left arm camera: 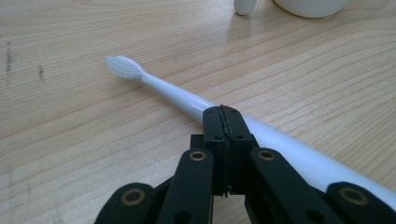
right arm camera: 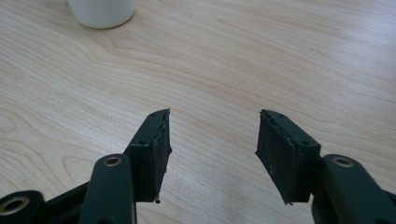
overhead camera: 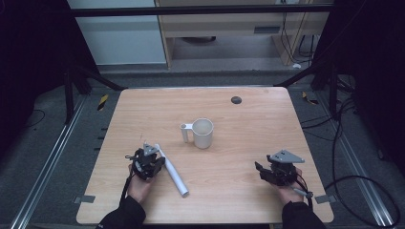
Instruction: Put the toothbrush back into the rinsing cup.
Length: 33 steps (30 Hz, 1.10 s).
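The white electric toothbrush [overhead camera: 173,172] lay flat on the worktop [overhead camera: 248,143], slanting from its bristle head near the left gripper [overhead camera: 149,161] down to its thick handle end nearer the person. In the left gripper view the jaws were pressed together with nothing between them, poised just beside and above the slim neck [left arm camera: 173,91], the brush head [left arm camera: 123,66] lying ahead. The right gripper [overhead camera: 271,171] sat well apart at the right side, its jaws spread over bare wood and empty.

The toothbrush looked light and stiff, but its glossy round body would likely be slippery and apt to roll. I judged the thick handle the safer place to take hold, across its width, rather than the thin neck. The white mug [overhead camera: 202,133] stood upright beyond it, near the middle, handle turned left; it seemed hard and breakable if knocked. Open wood surrounded both, and the worktop edges were far off, so there was ample room for lifting
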Motion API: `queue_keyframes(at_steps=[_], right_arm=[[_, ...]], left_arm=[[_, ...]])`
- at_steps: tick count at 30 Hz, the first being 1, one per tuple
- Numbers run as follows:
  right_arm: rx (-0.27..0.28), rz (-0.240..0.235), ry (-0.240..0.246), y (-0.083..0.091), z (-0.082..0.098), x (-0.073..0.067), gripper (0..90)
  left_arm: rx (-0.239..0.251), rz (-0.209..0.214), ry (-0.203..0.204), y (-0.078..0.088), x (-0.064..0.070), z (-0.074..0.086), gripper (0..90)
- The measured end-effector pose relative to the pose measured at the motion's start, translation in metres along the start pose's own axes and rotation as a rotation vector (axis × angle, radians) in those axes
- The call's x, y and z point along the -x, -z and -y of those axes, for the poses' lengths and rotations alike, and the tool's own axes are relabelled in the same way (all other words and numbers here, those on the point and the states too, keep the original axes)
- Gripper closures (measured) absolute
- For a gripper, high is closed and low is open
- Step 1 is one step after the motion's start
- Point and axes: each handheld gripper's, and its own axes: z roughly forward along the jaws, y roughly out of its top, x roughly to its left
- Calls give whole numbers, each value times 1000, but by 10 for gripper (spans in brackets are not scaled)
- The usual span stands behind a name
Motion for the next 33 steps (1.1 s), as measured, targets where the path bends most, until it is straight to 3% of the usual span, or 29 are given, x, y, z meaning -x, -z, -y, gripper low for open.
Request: queue_keyframes(at_steps=[15,33], right_arm=[[3,2,1,2,0,2,441],[7,2,2,3,0,2,442]], left_arm=[[-8,-1,-18,-7,4,-6,887],[0,14,-8,-9,2,-8,888]])
